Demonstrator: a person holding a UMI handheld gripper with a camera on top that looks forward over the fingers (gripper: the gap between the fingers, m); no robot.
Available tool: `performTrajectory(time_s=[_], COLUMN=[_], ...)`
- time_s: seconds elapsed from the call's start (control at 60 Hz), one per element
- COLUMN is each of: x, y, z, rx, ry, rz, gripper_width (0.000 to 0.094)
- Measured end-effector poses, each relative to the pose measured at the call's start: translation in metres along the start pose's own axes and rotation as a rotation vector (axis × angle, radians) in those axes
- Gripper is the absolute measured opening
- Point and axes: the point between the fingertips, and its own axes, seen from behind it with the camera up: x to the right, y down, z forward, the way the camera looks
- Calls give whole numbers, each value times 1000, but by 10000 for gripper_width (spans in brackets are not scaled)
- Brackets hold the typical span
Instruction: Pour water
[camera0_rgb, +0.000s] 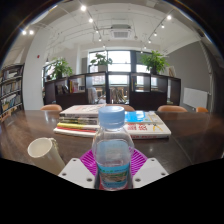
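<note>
Clear plastic water bottle (113, 150), blue-capped, stands upright between the tongs (113, 170), which are clenched on it; a white cup (44, 150) sits near on the wooden surface (25, 125), books (105, 121) beyond.

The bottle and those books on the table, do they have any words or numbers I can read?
No text can be read here.
Water bottle, standing between the fingers: its label is blurred, no words legible.
Books beyond the bottle: covers show colours only, print too small to read.
White cup beside the bottle: no writing visible.
</note>
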Motion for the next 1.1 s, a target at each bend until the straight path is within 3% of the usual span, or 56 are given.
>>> performTrajectory(time_s=[0.15, 0.233, 0.283, 0.55, 0.717, 0.9, 1.1], x=[3, 8, 5, -15, -63, -116, -143], y=[2, 14, 18, 55, 65, 28, -36], z=[-3, -8, -16, -117, -189, -236, -265], rx=[-5, -74, -106, -287, -393, -401, -320], ry=[26, 56, 57, 142, 137, 95, 82], rz=[25, 19, 24, 54, 66, 51, 39], gripper_width=[489, 711, 777, 830, 838, 848, 850])
